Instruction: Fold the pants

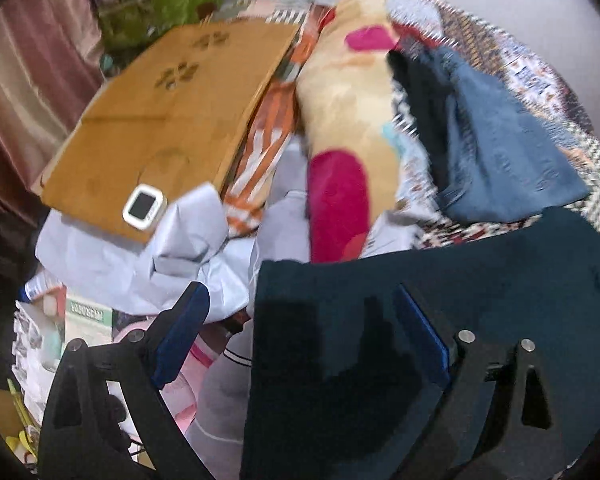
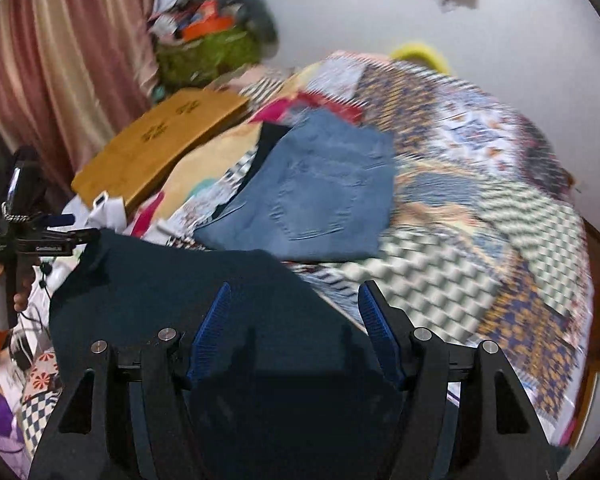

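Note:
Dark navy pants lie spread on the near part of the patterned bedspread. In the left wrist view my left gripper hovers open over their left edge; one finger is over the cloth, the other over white bags. A hand in an orange sleeve holds this gripper at the far left of the right wrist view. My right gripper is open above the pants' right part, its blue pads apart and not pressing the cloth. Behind lie folded blue jeans.
A wooden board carrying a small white device lies at the left, over white bags. A beige and pink plush blanket lies beside it. Pink curtains and a full green bag stand behind.

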